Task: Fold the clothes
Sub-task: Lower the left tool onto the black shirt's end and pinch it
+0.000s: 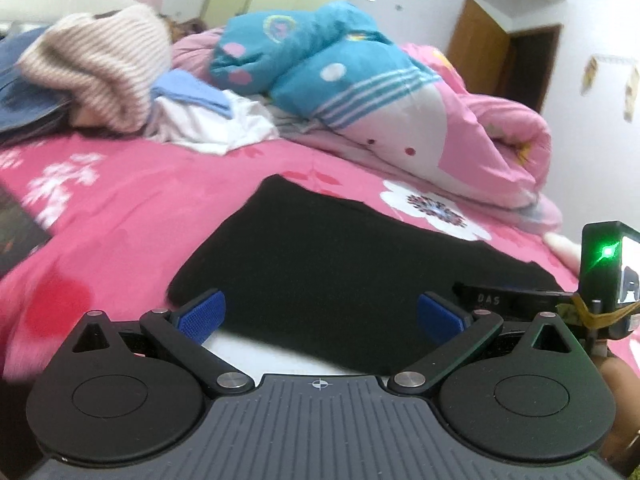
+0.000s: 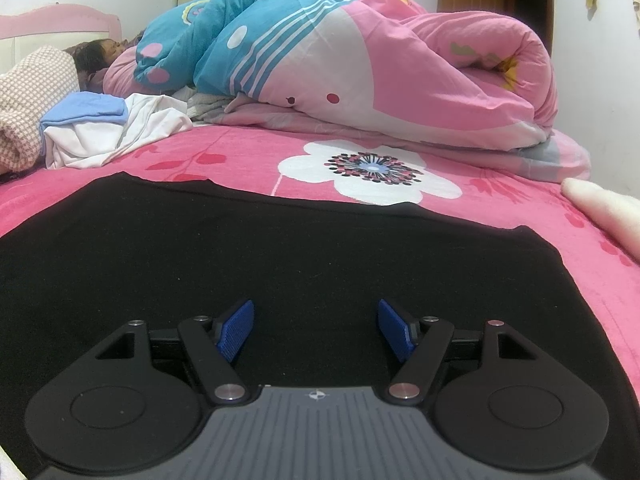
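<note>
Hovering with jaws apart and empty, the left gripper (image 1: 322, 314) and right gripper (image 2: 316, 330) stood over the black garment (image 2: 248, 248); it lay flat on the pink bedspread (image 2: 240, 148); unfolded clothes (image 2: 116, 132) waited beyond, so most folding seemingly remained.

My left tongs (image 1: 322, 312) hang open over the black garment (image 1: 320, 264) spread flat on the pink bed (image 1: 160, 184), nothing gripped between them.

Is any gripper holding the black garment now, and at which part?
Nothing is held. The left gripper and right gripper are both open above the black garment.
</note>
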`<state>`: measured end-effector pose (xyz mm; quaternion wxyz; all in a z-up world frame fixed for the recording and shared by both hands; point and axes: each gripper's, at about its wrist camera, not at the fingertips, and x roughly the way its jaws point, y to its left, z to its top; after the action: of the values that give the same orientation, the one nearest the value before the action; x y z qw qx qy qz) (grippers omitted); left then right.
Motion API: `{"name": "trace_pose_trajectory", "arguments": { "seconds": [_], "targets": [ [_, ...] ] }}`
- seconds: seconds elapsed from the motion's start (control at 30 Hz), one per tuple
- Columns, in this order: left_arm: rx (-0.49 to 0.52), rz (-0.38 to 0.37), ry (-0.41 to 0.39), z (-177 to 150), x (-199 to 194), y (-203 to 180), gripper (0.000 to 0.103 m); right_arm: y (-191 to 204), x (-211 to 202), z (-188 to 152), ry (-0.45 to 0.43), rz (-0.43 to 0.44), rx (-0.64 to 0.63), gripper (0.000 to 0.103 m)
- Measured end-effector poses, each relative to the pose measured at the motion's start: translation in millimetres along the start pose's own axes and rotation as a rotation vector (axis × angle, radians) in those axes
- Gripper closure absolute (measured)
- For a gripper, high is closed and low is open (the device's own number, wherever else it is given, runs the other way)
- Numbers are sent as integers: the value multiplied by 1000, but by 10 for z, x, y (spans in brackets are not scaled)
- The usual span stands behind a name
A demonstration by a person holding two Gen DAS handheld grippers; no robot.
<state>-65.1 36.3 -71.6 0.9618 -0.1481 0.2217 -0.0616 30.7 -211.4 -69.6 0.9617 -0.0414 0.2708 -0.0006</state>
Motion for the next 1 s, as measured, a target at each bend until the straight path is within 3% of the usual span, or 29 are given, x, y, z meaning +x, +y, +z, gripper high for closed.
{"name": "trace_pose_trajectory", "arguments": {
  "seconds": [0.47,0.6,0.87,1.0],
  "targets": [
    [-165,56,-32,-49,-22,257,7,7,-4,3,-1,-4,-2,31],
    [-200,79,-31,-27,30,293,20,4,-5,4,-1,-5,-2,31],
    [-212,126,-65,-20,162,286,30,5,-9,10,-2,-9,-6,31],
    [-227,162,-93,-24,226,290,47,10,-15,13,-2,-11,-6,31]
  ]
}}
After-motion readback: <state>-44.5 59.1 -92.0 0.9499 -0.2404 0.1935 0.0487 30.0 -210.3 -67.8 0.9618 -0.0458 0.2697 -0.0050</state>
